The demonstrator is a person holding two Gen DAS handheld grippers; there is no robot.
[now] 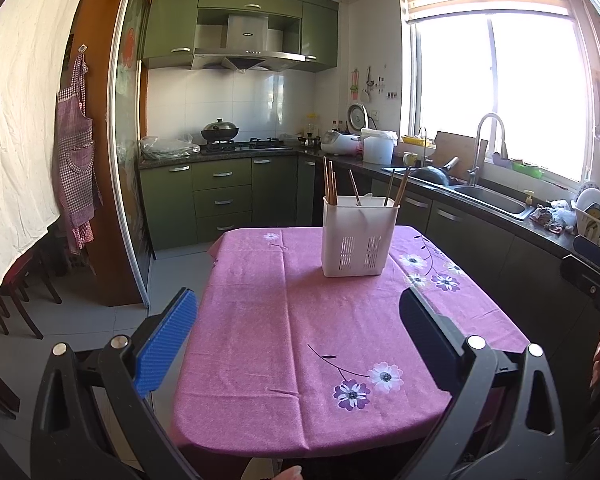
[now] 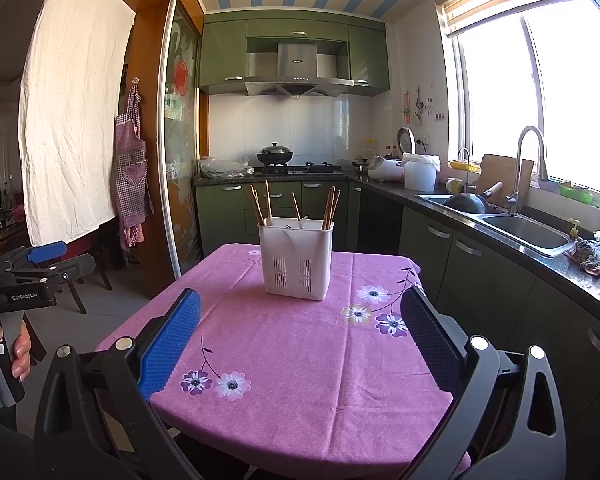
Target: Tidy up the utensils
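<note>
A white plastic utensil holder (image 1: 358, 238) stands upright on the far part of a table with a pink flowered cloth (image 1: 300, 340). Several wooden chopsticks (image 1: 330, 182) and a white spoon (image 1: 366, 200) stand in it. It also shows in the right wrist view (image 2: 296, 258), with chopsticks (image 2: 330, 208). My left gripper (image 1: 298, 312) is open and empty, well short of the holder above the table's near part. My right gripper (image 2: 300, 314) is open and empty, also short of the holder. The left gripper shows at the left edge of the right wrist view (image 2: 48, 258).
A dark counter with a steel sink (image 2: 524, 232) runs along the right, close to the table's right edge (image 2: 414, 270). A stove with a wok (image 2: 276, 156) is at the back. Dark wooden chairs (image 1: 16, 300) stand on the left. A checked apron (image 1: 76, 160) hangs by the door.
</note>
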